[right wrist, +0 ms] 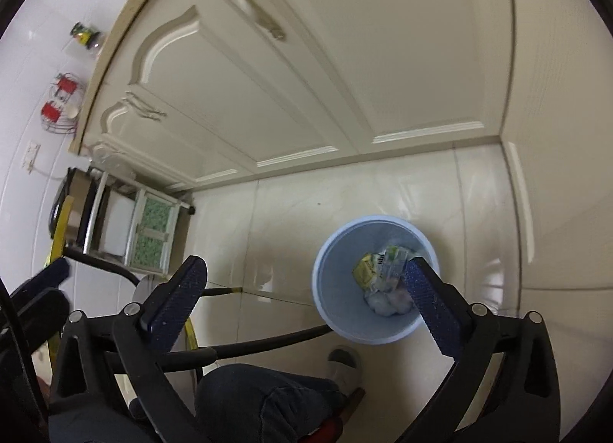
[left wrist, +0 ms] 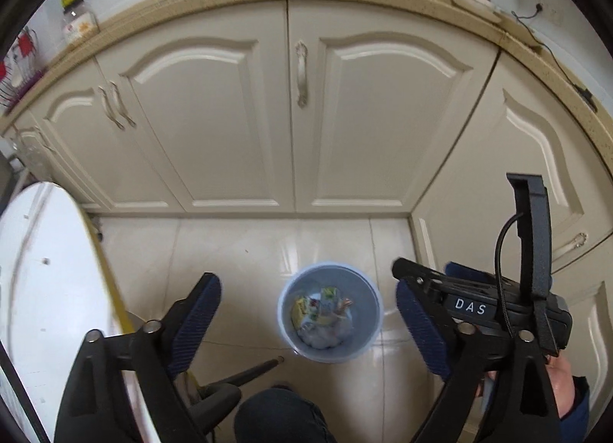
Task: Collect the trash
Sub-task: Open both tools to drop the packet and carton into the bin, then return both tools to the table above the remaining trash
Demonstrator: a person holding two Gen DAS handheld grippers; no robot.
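Trash (left wrist: 323,313) lies in the blue bin (left wrist: 364,290) on the tile floor (left wrist: 237,244) near the cabinets (left wrist: 230,117), while the left gripper (left wrist: 306,318) and right gripper (right wrist: 302,297) hover above it, both spread wide and empty.

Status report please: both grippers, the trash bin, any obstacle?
Left gripper open, empty. Right gripper open, empty. Blue bin upright on floor, wrappers and paper inside. Nothing blocking the bin.
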